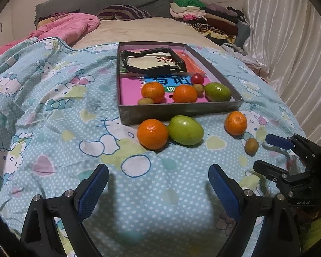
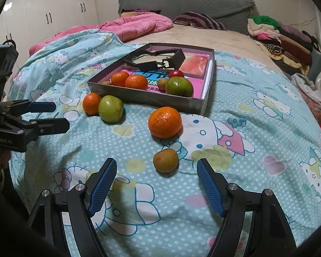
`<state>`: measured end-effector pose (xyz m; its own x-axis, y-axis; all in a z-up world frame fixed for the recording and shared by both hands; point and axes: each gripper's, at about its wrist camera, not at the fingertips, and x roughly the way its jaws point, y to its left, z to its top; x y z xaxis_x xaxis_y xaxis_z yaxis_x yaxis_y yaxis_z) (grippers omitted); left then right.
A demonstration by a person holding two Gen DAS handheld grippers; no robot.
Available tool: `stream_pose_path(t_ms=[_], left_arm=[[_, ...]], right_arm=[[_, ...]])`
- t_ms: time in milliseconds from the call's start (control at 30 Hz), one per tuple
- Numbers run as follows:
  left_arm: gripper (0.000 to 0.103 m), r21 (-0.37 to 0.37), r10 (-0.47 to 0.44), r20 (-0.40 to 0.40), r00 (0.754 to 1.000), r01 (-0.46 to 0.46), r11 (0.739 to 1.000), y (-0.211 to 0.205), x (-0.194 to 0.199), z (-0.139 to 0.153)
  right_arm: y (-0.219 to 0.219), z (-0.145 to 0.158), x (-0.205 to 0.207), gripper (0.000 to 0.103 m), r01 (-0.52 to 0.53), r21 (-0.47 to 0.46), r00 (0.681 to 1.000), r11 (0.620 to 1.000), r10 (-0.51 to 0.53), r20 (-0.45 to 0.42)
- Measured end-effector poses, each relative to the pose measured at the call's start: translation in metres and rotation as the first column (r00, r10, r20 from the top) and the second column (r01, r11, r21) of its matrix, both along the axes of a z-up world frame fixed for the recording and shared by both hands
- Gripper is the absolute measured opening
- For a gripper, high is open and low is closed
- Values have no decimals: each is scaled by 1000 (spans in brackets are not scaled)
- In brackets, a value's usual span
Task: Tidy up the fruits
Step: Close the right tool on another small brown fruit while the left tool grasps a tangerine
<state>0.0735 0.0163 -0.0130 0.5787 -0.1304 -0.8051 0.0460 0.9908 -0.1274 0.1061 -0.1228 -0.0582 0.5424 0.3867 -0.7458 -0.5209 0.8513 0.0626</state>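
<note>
Both tools hang wide and empty over the bed — the right tool (image 2: 156,184) just short of a small brown fruit (image 2: 165,160), the left tool (image 1: 158,184) back from an orange (image 1: 152,134) touching a green fruit (image 1: 185,130). A second loose orange (image 2: 165,122) lies near the tray's front wall. Inside the gray tray (image 1: 177,109) sit two oranges, a green fruit, a red one and two small brown ones. By my count six are in and four remain out — over halfway.

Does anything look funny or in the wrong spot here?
Yes. Four fruits lie loose on the blanket outside the tray: two oranges, a green fruit and a small brownish one.
</note>
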Motion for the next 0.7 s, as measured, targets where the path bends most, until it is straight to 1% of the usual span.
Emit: stream_pose_path(t_ms=[167,200,233,267,300,367,467,533,700], left_arm=[[90,-2,10,5,1000,-10,1000,6,3,-1],[87,-5,10,5,1000,-10,1000,6,3,-2],[85,-8,11,7,1000,-11,1000,7,4,-2],[84,-10,12,10,1000,-11,1000,7,5,-3],[82,-9,15,12,1000,-15,1000,9,6,-4],[78,-10,14,12,1000,-14,1000,10,8,-6],[74,-23,4,14,1000,-3,1000,11,11,-8],[72,-27,-1,14,1000,1,1000,10,13,-10],[69,-37,-8,11,1000,9,999,8,17,-14]], right_arm=[[0,-1,0,79,0,8,1000,1000,0,-1],[-1,-1,0,79,3,10,1000,1000,-3,-1],[-1,-1,1,76,6,10,1000,1000,-6,0],[-1,-2,1,71,8,10,1000,1000,-8,-1],[-2,-3,2,68,9,9,1000,1000,-9,-4],[-2,-6,4,54,10,4,1000,1000,-10,-15],[-3,-12,7,42,9,1,999,1000,-9,-32],[-2,-15,9,36,13,-14,999,1000,-14,-31],[0,-18,12,34,15,-36,1000,999,-16,-16]])
